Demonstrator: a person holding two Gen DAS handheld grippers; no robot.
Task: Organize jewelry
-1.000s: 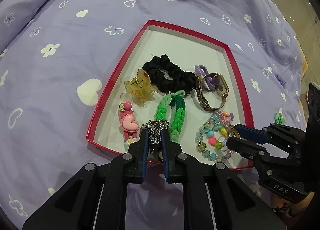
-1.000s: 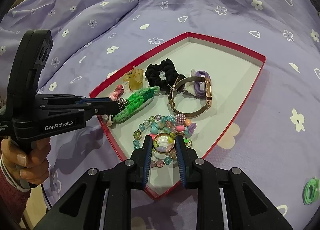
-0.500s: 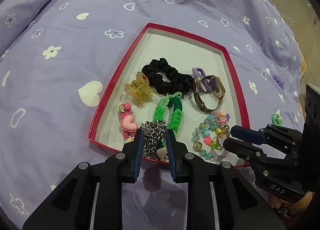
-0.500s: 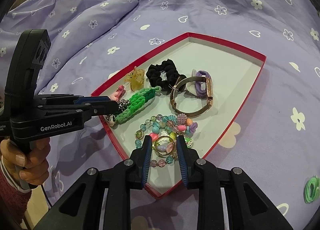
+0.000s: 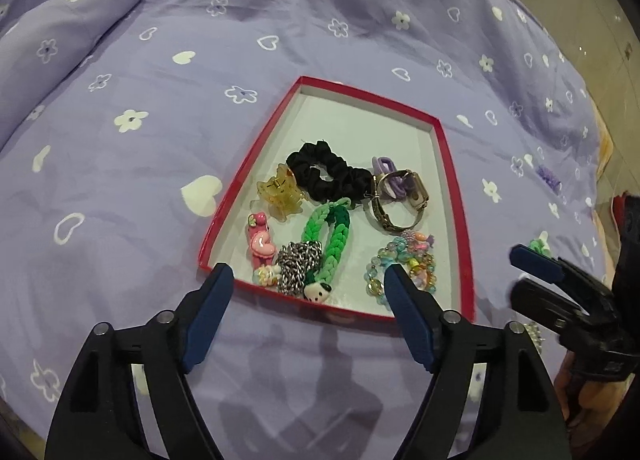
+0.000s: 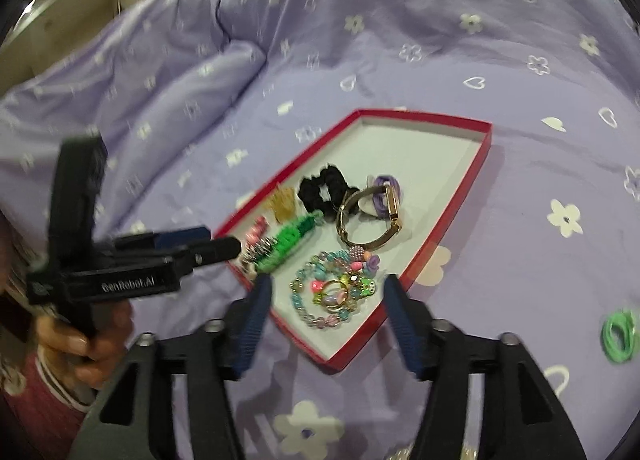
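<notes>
One marking is legible: "GenRobot.AI", printed in white on the black side bar of the left gripper [image 6: 218,242], slightly blurred, in the right wrist view.

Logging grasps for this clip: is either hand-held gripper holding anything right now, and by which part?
Nothing is held. The left hand-held gripper and right hand-held gripper are both open and empty above the red-rimmed tray.
</notes>
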